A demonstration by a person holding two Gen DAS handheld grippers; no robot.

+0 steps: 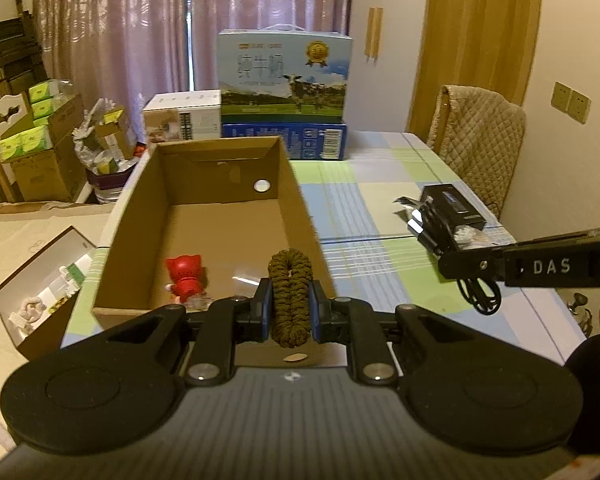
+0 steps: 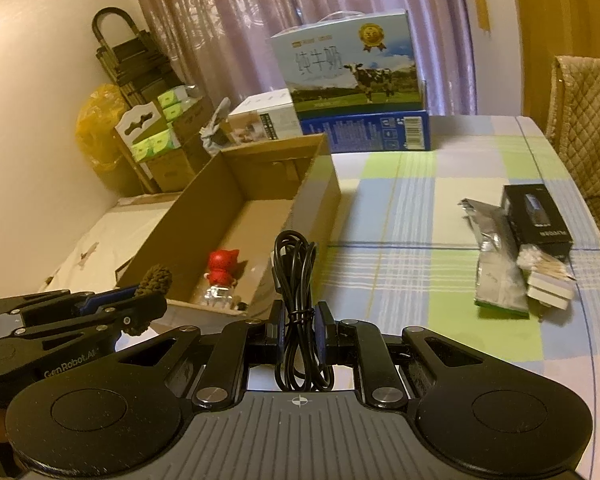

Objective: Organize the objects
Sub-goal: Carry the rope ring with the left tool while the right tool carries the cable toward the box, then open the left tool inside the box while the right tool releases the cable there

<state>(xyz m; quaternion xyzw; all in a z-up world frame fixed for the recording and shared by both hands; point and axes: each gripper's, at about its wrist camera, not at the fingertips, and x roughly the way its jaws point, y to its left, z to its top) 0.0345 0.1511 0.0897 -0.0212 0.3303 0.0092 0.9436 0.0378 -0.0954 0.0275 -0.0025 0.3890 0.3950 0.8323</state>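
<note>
While the left gripper clamps an olive-brown fuzzy scrunchie loop between its blue pads, the left wrist view shows an open brown cardboard box just beyond it on the checked tablecloth. Inside, at the near end, stands a small red toy figure on a clear base; the far part of the floor is bare. The scrunchie's long axis runs near to far, pointing over the box's near rim. At the right edge, the other gripper is partly cut off.

From the right wrist view, the right gripper pinches a coiled black cable, long axis near to far, just right of the box. At far right lie a black carton, foil packets and cotton swabs, blurred.
</note>
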